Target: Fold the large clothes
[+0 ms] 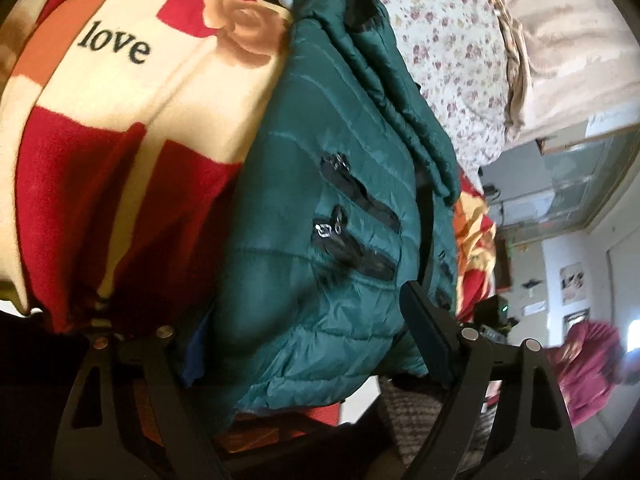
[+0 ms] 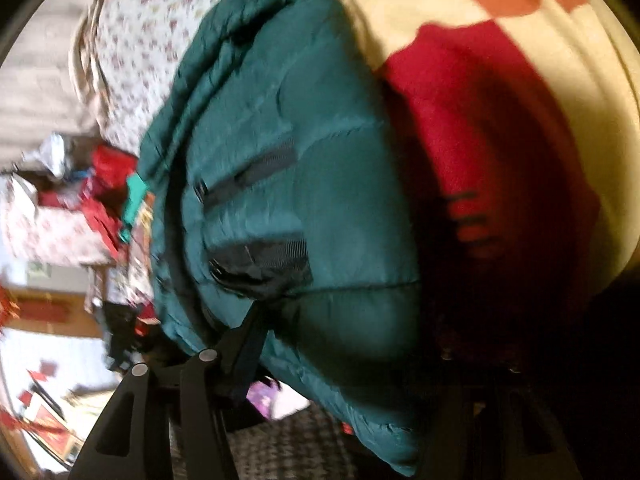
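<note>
Both wrist cameras, rolled sideways, look closely at one green jacket (image 1: 320,208) (image 2: 288,160).

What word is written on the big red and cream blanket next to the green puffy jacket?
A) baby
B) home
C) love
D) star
C: in the left wrist view, black letters spelling "love" sit on a cream patch of the blanket, just left of the green jacket.
</note>
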The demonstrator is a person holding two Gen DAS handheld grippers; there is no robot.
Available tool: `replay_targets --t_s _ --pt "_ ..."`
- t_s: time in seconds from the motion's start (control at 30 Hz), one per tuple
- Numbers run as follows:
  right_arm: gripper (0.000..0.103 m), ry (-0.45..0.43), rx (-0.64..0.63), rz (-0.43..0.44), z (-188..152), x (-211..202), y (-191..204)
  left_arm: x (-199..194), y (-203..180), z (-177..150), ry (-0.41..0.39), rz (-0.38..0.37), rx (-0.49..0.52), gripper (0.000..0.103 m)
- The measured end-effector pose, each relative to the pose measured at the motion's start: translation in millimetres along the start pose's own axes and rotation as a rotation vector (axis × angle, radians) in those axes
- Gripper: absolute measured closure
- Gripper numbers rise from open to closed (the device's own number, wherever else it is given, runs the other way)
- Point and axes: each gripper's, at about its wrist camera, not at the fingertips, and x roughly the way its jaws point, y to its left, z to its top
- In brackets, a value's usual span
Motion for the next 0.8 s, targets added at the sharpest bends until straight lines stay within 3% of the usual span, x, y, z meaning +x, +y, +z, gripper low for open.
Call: replay_targets --t_s 0.13,0.23,0.3,0.33,0.37,0.4,0.57,0.8 --pt "0.045 0.047 -0.069 -0.057 -7 12 7 8 -10 -9 0.028 0.055 0.077 0.018" --pt "0.06 0.058 -0.149 -0.104 -13 17 21 18 -24 -17 0.063 0.127 0.165 0.022" --pt "0.074 0.059 -0.187 -0.128 -16 19 30 21 -35 -22 0.064 0.217 0.217 0.059" --pt "0.076 0.055 -0.205 -0.138 -17 18 33 21 -36 -23 0.064 0.246 0.222 0.067" --pt "0.08 0.051 -0.215 -0.138 -18 16 35 18 -34 -22 0.063 0.255 0.211 0.082" --pt "0.083 0.043 -0.224 -0.126 -18 12 37 13 -30 -22 0.059 0.244 0.194 0.088" --pt "0.088 -0.008 -0.225 -0.037 -18 -13 41 -16 -27 -18 0.0 0.156 0.131 0.089" --pt "0.089 -0.115 -0.219 0.148 -4 -50 65 -39 -68 -1 -0.081 0.128 0.174 0.09"
